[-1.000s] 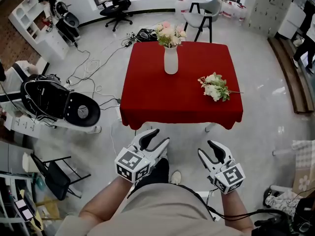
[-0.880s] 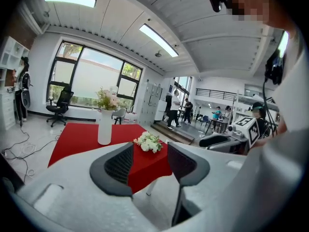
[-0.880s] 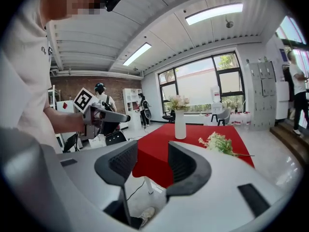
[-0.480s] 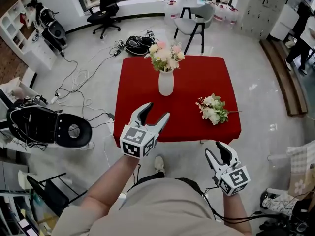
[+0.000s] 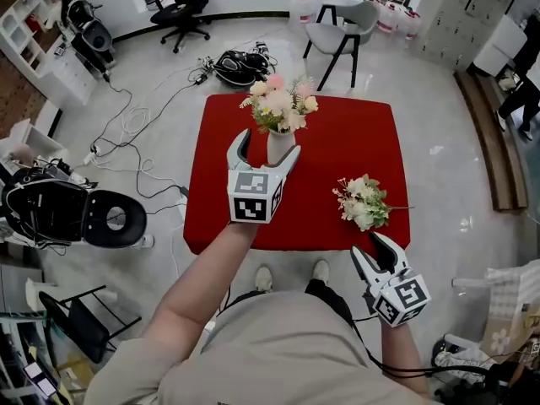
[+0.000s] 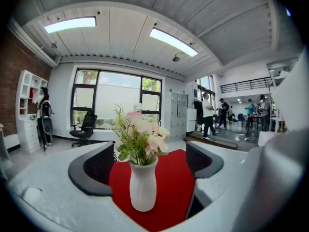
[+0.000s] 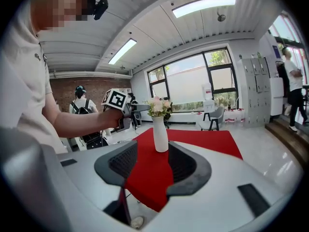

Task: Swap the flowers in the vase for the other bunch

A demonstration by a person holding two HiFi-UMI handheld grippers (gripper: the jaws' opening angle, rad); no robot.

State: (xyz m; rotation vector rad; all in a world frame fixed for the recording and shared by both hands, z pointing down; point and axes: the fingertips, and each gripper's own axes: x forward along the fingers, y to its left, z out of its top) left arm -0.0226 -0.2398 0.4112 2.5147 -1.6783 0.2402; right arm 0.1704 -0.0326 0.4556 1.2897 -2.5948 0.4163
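Observation:
A white vase (image 5: 276, 142) with pink and cream flowers (image 5: 278, 104) stands at the back middle of the red table (image 5: 337, 146). My left gripper (image 5: 265, 148) reaches over the table up to the vase, and its jaws have just been opening. The vase (image 6: 143, 187) shows between the wide pads (image 6: 99, 166), which do not touch it. The other bunch (image 5: 361, 202) lies at the table's front right. My right gripper (image 5: 372, 250) hangs short of the front edge, open and empty. In the right gripper view the vase (image 7: 160, 134) is farther off, with the left gripper (image 7: 137, 108) beside the flowers (image 7: 159, 107).
A grey chair (image 5: 337, 36) stands behind the table and an office chair (image 5: 190, 7) at the back left. Cables (image 5: 139, 133) trail over the floor at the left, near a black and white machine (image 5: 59, 209). People (image 6: 207, 117) stand far off on the right.
My left gripper has gone forward from the table's front edge to the vase, with its jaws spread wider. The right gripper has come closer to the front edge.

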